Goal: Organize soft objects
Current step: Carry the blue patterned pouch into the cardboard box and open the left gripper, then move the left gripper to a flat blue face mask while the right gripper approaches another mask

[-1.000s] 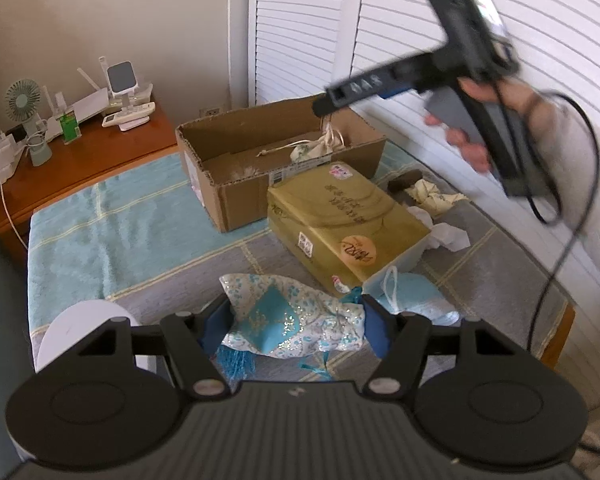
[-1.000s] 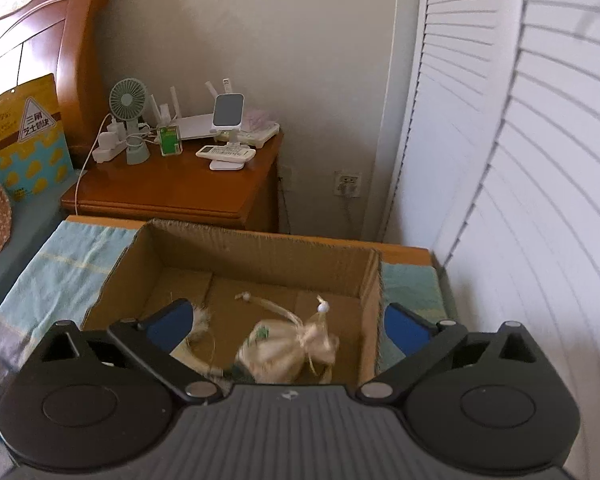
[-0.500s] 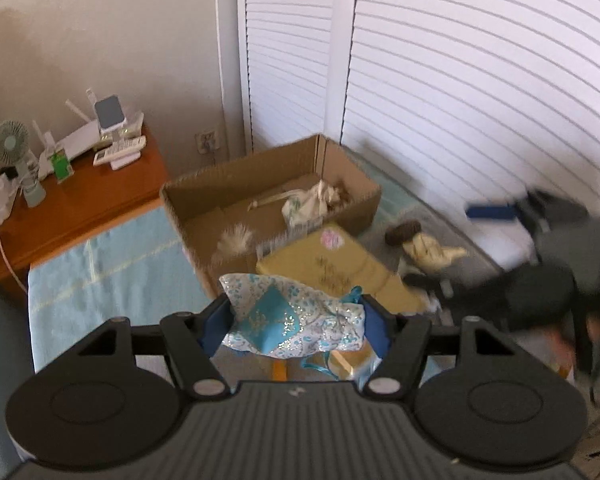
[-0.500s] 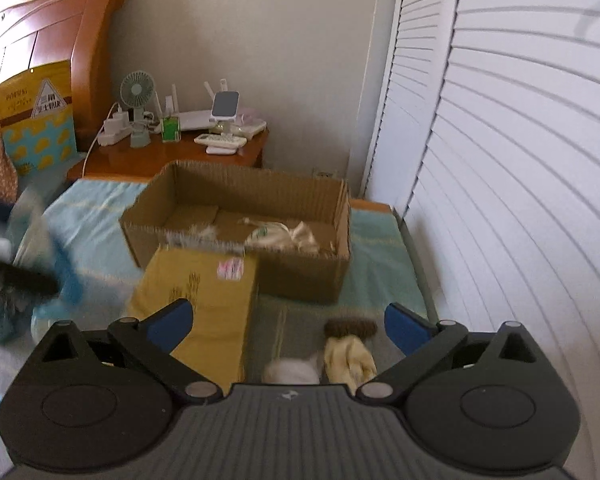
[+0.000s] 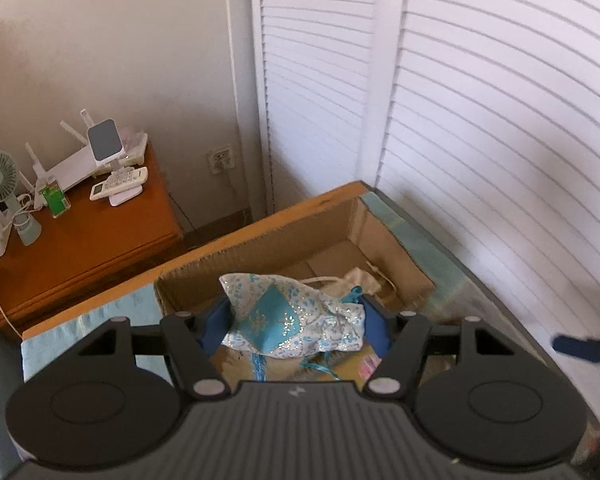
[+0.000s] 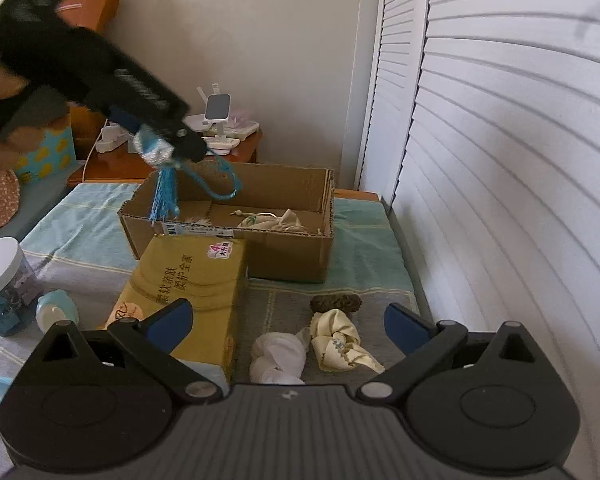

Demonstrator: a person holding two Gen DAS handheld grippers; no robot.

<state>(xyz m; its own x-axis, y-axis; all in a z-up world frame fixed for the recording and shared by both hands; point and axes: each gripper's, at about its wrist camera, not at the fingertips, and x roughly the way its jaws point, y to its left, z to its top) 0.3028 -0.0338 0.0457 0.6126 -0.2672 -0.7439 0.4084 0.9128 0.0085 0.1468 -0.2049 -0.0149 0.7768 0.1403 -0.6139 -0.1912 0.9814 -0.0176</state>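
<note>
My left gripper [image 5: 296, 322] is shut on a blue and white sequinned pouch [image 5: 292, 316], held in the air over the open cardboard box [image 5: 380, 236]. From the right wrist view the same gripper [image 6: 160, 144] hangs above the box's left end [image 6: 140, 220], the pouch [image 6: 154, 150] with its blue tassel dangling. A cream drawstring bag [image 6: 276, 220] lies inside the box. My right gripper [image 6: 288, 322] stands open and holds nothing, low over a yellow cloth [image 6: 340, 340], a white cloth [image 6: 278, 356] and a dark brown lump [image 6: 335, 303] on the bed.
A yellow tissue pack [image 6: 188, 292] lies in front of the box. A white-lidded jar [image 6: 2, 284] and a small blue bottle [image 6: 56, 310] stand at the left. Louvred doors [image 6: 500, 160] run along the right. A wooden nightstand [image 5: 80, 248] carries a fan and gadgets.
My left gripper has carried the pouch forward and up from the bedspread to above the box. My right gripper has pulled back from the box to the cloths on the bed.
</note>
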